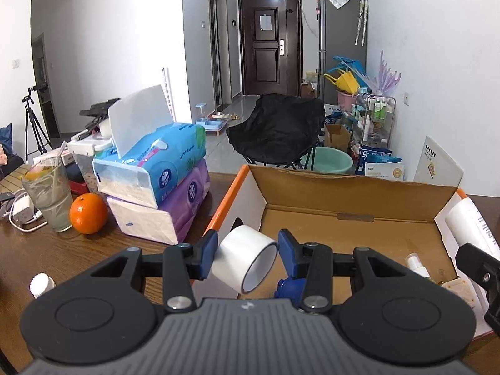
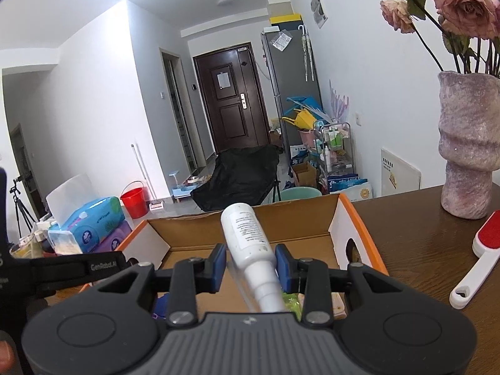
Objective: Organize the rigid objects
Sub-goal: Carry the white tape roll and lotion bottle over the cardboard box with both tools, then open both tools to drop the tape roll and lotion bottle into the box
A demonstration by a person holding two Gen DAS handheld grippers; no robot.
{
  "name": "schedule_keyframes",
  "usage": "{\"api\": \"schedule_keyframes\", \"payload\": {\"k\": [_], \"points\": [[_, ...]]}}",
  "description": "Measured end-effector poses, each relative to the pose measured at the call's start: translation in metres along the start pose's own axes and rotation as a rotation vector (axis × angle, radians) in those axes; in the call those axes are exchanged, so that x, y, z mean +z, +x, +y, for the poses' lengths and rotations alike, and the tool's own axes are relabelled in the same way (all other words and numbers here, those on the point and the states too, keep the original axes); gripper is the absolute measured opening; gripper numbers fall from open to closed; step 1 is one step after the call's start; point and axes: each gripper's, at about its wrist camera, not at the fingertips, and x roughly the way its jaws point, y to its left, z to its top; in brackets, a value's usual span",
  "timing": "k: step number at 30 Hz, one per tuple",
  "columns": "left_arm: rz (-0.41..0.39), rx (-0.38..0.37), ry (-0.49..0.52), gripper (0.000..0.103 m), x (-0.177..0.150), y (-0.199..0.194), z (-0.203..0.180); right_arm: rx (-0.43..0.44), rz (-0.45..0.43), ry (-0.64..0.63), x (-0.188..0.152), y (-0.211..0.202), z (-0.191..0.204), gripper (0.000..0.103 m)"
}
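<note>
My left gripper (image 1: 247, 250) is shut on a white tape roll (image 1: 242, 261), held over the left front corner of an open cardboard box with orange edges (image 1: 353, 197). My right gripper (image 2: 250, 259) is shut on a white bottle (image 2: 247, 234), its cap end pointing back toward the camera, above the same box (image 2: 237, 218). The bottle (image 1: 472, 226) and the right gripper (image 1: 478, 268) also show at the right of the left wrist view. Inside the box lie a small white spray bottle (image 1: 417, 265), a blue item (image 1: 289, 287) and a cream-coloured piece (image 1: 459, 290).
On the brown table stand stacked tissue packs (image 1: 156, 178), an orange (image 1: 88, 213), a glass with a straw (image 1: 50, 197), and a small white bottle (image 1: 40, 284). Right of the box are a pink vase (image 2: 468, 143) with roses and a red lint brush (image 2: 475, 253).
</note>
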Motion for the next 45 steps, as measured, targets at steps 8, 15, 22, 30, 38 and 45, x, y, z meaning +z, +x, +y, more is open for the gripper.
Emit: {"api": "schedule_keyframes", "payload": {"k": [8,15,22,30,38,45], "points": [[0.002,-0.001,0.022,0.044,-0.005,0.006,-0.007,-0.005,-0.004,-0.028,-0.006,0.008,0.002,0.033],[0.011,-0.029,0.013,0.044,-0.009,0.008,-0.006,0.017,-0.002,-0.027,-0.007,0.008,-0.002,0.033],[0.017,-0.030,0.013,0.045,-0.010,0.009,-0.006,0.020,0.015,-0.016,-0.007,0.013,-0.006,0.034],[-0.026,0.003,-0.001,0.103,-0.007,0.002,-0.002,-0.032,0.000,0.015,-0.003,0.013,-0.012,0.093],[-0.017,0.027,-0.024,0.103,-0.003,0.004,0.006,-0.059,-0.017,0.040,0.001,0.008,-0.021,0.103],[-0.012,0.013,-0.019,0.103,-0.004,0.001,0.006,-0.058,-0.012,0.033,-0.002,0.005,-0.021,0.103]]}}
